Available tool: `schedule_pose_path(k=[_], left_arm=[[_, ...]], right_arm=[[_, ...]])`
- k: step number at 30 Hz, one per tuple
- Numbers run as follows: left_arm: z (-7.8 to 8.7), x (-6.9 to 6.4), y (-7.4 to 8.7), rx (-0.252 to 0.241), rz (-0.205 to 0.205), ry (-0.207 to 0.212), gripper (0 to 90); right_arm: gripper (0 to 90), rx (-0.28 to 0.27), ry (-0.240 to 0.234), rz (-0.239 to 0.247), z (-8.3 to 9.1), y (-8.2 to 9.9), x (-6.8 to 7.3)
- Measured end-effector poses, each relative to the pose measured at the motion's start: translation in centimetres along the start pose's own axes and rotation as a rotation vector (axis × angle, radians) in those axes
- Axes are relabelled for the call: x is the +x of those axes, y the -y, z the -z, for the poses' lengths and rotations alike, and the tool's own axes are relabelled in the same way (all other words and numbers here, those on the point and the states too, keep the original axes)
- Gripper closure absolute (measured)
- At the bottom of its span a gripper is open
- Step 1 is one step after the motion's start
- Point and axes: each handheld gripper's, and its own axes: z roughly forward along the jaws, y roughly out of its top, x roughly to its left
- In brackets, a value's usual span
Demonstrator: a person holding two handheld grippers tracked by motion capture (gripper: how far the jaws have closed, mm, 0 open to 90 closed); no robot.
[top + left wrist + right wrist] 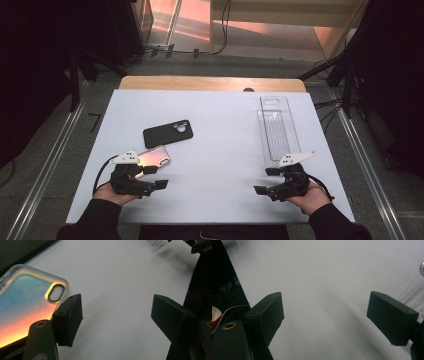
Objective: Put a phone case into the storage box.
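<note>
Nearest you in the high view, your left gripper (156, 177) and right gripper (266, 180) rest low on the white table (220, 150), jaws apart and empty. The glossy iridescent phone case (155, 157) lies just beyond the left gripper, and the matte black phone (168, 133) lies farther off. The clear ribbed tray (278, 131) stands just beyond the right gripper.

In the left gripper view, the case (27, 305), with its rounded corners and oval camera cutout, lies beside one pad (70, 317).

In the right gripper view, bare table lies between the pads (268, 312).

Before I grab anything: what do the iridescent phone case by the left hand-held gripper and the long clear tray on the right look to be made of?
The iridescent phone case with frosted rim looks like soft translucent plastic or silicone: cloudy rounded edges, a glossy back shifting blue to orange, and a metallic-looking ring round the camera hole. The long clear rectangular tray looks like rigid transparent plastic, possibly acrylic: the white table shows through it, with sharp glossy edges.
</note>
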Motion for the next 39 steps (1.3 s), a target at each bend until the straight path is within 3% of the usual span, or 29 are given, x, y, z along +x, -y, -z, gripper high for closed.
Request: schedule_pose_path(k=[8, 14, 16, 32, 36, 39], left_arm=[[-0.01, -0.1, -0.06, 0.003, 0.008, 0.0, 25.5], [-0.15, -0.16, -0.08, 0.034, 0.017, -0.007, 25.7], [-0.15, -0.29, -0.08, 0.033, -0.003, -0.017, 25.8], [-0.07, -0.22, -0.19, 0.028, 0.007, -0.015, 25.7], [-0.07, -0.13, -0.32, 0.033, 0.04, 0.003, 25.7], [-0.06, -0.08, -0.35, 0.032, 0.041, 0.005, 25.7]], right_arm=[[12.6, 0.004, 0.005, 0.001, -0.06, 0.0, -0.05], [12.6, 0.008, 0.025, -0.013, -0.08, -0.01, -0.12], [12.6, 0.008, 0.027, -0.012, -0.05, 0.0, -0.16], [12.6, 0.014, 0.038, -0.008, -0.2, 0.01, -0.17], [12.6, 0.017, 0.036, -0.005, -0.22, 0.02, -0.12], [12.6, 0.015, 0.031, -0.004, -0.23, 0.01, -0.1]])
